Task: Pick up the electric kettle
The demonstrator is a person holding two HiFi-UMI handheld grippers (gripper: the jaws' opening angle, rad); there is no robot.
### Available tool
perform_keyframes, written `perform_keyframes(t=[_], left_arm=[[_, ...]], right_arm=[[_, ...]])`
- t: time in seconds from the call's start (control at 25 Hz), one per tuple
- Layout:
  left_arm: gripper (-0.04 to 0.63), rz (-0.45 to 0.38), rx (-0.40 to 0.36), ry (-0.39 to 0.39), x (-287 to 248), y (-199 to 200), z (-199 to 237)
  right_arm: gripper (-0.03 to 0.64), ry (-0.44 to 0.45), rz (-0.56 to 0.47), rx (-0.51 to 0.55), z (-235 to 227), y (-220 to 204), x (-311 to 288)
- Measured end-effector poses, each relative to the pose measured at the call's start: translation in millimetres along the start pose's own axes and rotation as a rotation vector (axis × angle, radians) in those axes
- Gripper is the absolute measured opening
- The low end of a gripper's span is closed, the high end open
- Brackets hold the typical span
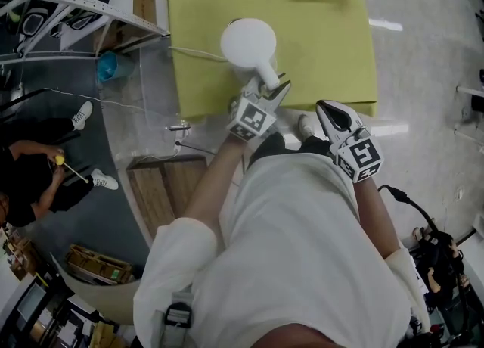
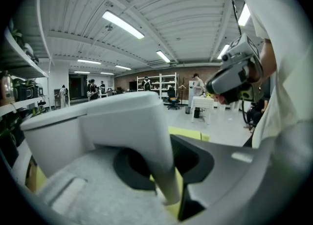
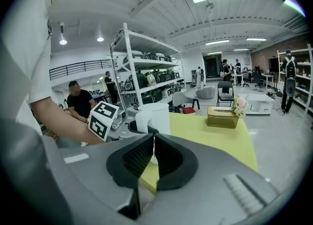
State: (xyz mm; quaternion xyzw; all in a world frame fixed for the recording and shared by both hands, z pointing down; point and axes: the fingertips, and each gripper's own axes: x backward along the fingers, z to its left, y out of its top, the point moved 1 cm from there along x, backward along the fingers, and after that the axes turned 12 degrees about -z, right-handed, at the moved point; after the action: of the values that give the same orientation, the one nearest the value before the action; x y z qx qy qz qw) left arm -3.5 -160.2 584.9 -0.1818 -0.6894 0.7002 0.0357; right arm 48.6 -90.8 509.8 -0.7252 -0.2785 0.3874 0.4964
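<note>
Item: electric kettle [image 1: 248, 42], white, rigid, smooth-sided, probably body-heavy if filled, by my desk's [image 1: 333, 51] near edge, left of middle; my left tool [image 1: 276, 89] clamps its stiff handle [image 2: 146, 136], the sound hold; right tool [image 1: 333, 116] closed, empty.

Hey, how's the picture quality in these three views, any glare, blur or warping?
Head view: dim overall, with glare patches on the floor, and the electric kettle almost blown-out white. Left gripper view: heavy fisheye bend with dark corners; the kettle handle fills the near field and looks soft; the ceiling lights glare. Right gripper view: the same fisheye bows the shelving; the background is fairly sharp.
</note>
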Motion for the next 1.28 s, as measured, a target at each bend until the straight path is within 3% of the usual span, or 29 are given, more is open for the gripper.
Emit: perform_keyframes(t=[0.76,1.28], left_arm=[[0.08,-0.07,-0.052,0.041,26,58,35],[0.081,-0.045,-0.072,0.125,36,69,93]], right_arm=[[0.009,-0.016,-0.082,0.033,15,20,-5],[0.009,0.09,-0.076,0.034,3,34,-53]])
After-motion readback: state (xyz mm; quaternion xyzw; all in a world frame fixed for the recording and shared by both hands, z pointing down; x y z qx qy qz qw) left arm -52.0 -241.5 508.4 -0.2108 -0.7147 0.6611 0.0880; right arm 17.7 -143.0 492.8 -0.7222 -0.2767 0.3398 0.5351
